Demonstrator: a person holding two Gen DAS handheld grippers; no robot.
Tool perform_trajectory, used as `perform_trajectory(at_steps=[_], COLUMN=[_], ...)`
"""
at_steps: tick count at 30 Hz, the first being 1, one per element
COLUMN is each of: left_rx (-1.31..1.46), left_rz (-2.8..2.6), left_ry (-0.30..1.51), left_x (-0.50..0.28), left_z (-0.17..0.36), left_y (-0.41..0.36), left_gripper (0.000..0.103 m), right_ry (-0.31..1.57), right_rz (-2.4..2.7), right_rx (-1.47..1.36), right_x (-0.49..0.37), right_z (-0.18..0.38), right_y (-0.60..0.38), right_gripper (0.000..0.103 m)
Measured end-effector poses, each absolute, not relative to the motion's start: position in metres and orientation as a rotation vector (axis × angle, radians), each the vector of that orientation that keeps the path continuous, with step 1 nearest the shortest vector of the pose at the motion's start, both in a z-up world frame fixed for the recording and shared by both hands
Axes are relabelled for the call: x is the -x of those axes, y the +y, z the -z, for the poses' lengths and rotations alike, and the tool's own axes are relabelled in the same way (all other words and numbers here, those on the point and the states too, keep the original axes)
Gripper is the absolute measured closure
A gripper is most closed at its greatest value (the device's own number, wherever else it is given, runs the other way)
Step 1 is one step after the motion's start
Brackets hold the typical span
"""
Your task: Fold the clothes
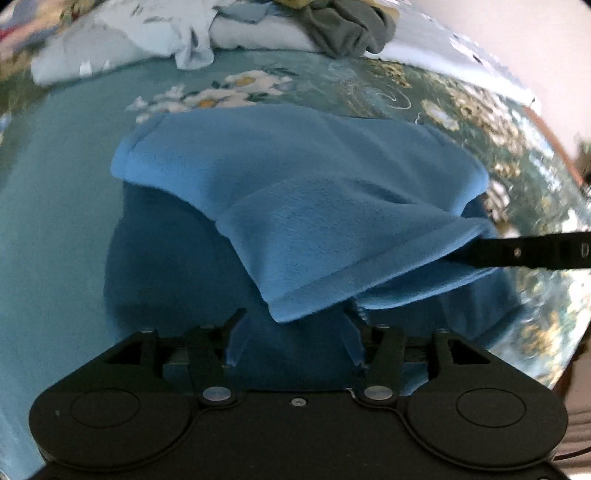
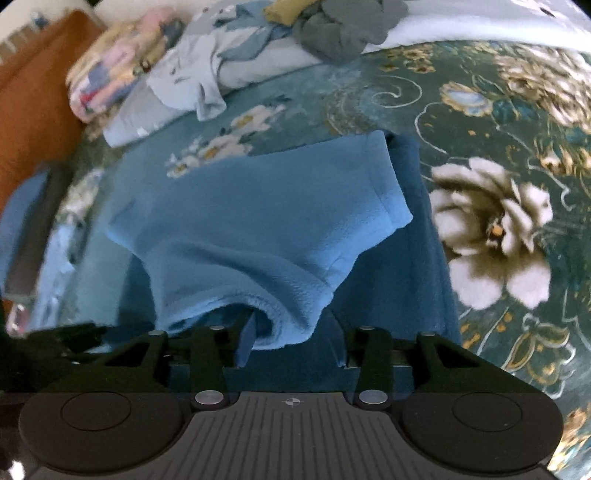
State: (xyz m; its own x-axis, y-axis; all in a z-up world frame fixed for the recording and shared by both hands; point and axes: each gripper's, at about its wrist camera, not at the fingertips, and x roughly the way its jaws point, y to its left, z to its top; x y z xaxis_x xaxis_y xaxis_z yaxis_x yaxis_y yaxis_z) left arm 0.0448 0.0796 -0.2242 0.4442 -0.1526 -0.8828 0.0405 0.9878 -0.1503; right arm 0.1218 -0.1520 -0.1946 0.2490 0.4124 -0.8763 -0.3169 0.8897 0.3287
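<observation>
A blue fleece garment (image 1: 295, 192) lies on the floral bedspread (image 1: 461, 122), its top layer lifted and folded over a darker blue layer beneath. One hemmed corner droops just above my left gripper (image 1: 293, 336), whose jaws stand open with no pad pressing the cloth. A finger (image 1: 517, 253) of the right gripper reaches in from the right under the garment's raised edge. In the right wrist view a rolled fold of the garment (image 2: 258, 236) hangs between the jaws of my right gripper (image 2: 291, 341). It rests against the left pad and stays clear of the right one.
Pale folded clothes (image 1: 122, 48) and a grey crumpled garment (image 1: 351, 33) are piled at the far edge of the bed. A multicoloured folded item (image 2: 107, 70) lies beside an orange-brown board (image 2: 29, 92) at the left. Bare bedspread (image 2: 498, 229) spreads to the right.
</observation>
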Motion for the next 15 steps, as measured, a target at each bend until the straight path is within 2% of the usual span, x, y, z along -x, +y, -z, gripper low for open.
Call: perform_trajectory(at_steps=[1, 8, 11, 13, 15], left_rx=[0.072, -0.118, -0.077, -0.017, 0.09], left_rz=[0.112, 0.077, 0.056, 0.038, 0.013], left_ry=[1.096, 1.033, 1.039, 1.051, 1.047], left_x=[-0.045, -0.044, -0.046, -0.047, -0.048], left_z=[0.226, 0.231, 0.231, 0.23, 0.226], left_y=[0.077, 0.062, 0.065, 0.07, 0.081], left_gripper=[0.051, 0.053, 0.066, 0.081, 0.091], right_ry=[1.226, 1.224, 1.222, 1.22, 1.216], right_rz=[-0.495, -0.475, -0.463, -0.458, -0.461], right_rx=[-0.077, -0.047, -0.045, -0.045, -0.038], right_x=[-0.122, -0.118, -0.117, -0.116, -0.116], right_z=[0.195, 0.198, 0.199, 0.199, 0.197], right_y=[-0.151, -0.146, -0.144, -0.144, -0.142], right_gripper=[0.074, 0.088, 0.091, 0.092, 0.092])
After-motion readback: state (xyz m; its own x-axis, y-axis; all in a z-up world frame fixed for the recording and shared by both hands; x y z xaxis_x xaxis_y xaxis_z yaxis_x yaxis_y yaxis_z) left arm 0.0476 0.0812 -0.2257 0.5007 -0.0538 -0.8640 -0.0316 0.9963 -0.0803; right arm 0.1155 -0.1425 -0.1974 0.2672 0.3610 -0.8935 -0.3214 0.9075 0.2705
